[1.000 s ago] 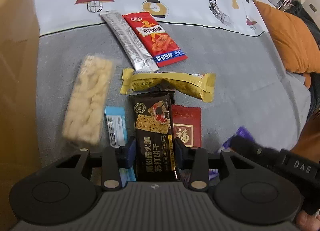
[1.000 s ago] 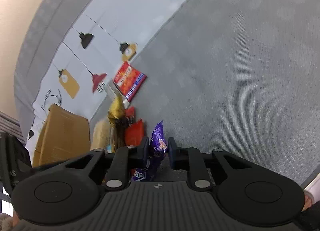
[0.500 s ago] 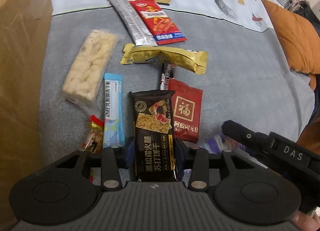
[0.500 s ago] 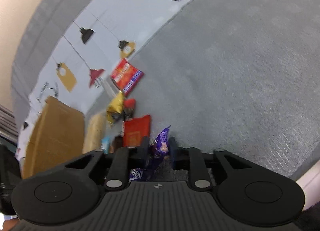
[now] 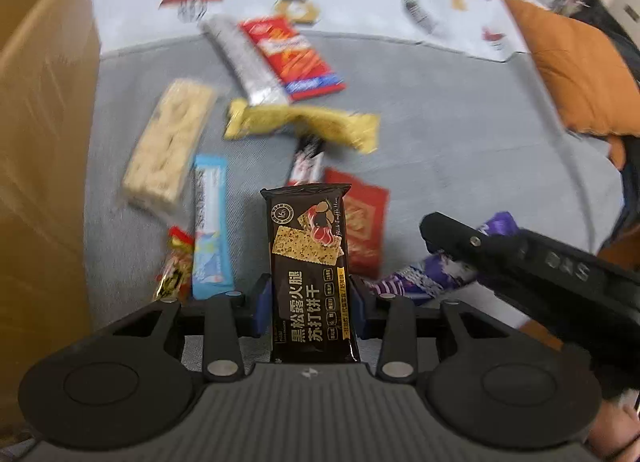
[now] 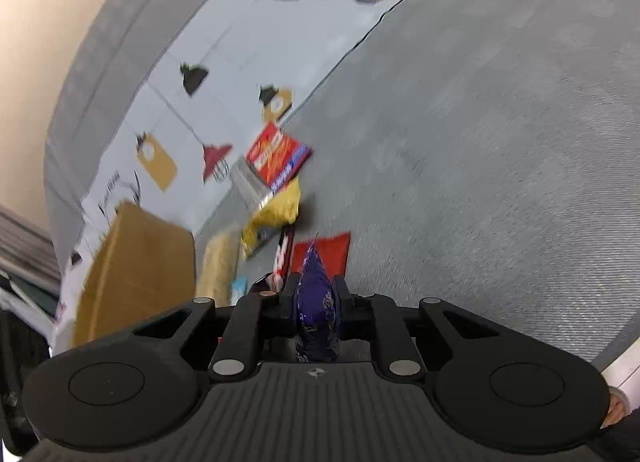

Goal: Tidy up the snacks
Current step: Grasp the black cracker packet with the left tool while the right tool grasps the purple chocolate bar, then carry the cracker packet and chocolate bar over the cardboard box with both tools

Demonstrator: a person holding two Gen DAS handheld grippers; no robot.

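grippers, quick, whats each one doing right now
Left gripper: closed on the black cracker packet.
Right gripper: closed on the purple snack packet.

You have ten snack packets in view: a black cracker pack (image 5: 310, 278), purple wrapper (image 6: 316, 302), red square sachet (image 5: 366, 230), blue bar (image 5: 209, 230), pale rice bar (image 5: 168, 146), yellow pack (image 5: 304, 128), silver stick (image 5: 244, 62), red chilli pack (image 5: 290, 56), small red-gold candy (image 5: 176, 266), and one half-hidden dark stick (image 5: 306, 160). One cardboard box (image 5: 40, 142) stands left, one orange cushion (image 5: 576, 70) far right.
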